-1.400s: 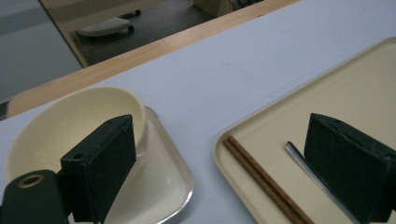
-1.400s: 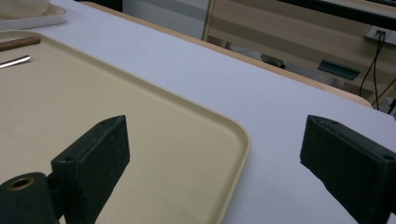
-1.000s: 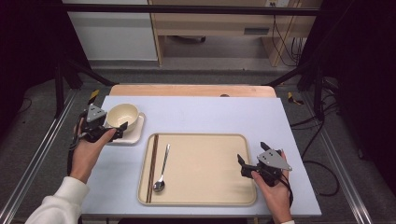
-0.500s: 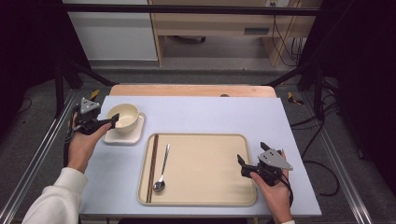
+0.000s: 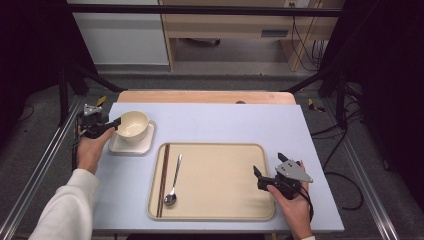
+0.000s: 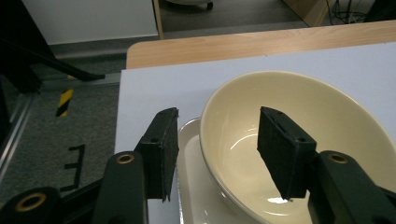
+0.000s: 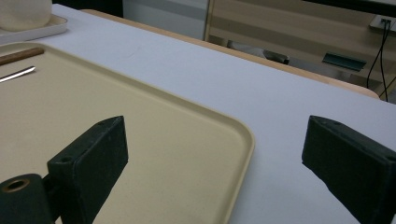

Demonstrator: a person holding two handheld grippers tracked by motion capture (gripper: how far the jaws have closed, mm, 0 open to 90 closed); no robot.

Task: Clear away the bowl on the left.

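Table (image 5: 225, 120): left gripper (image 6: 217, 149) jaws straddle bowl (image 6: 322, 126) rim.

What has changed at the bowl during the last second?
The left tool drew back toward the table's left edge and now stands open astride the near rim of the bowl, one jaw inside and one outside, not closed on it. The bowl, its square plate, the tray, spoon and right tool stayed as before.
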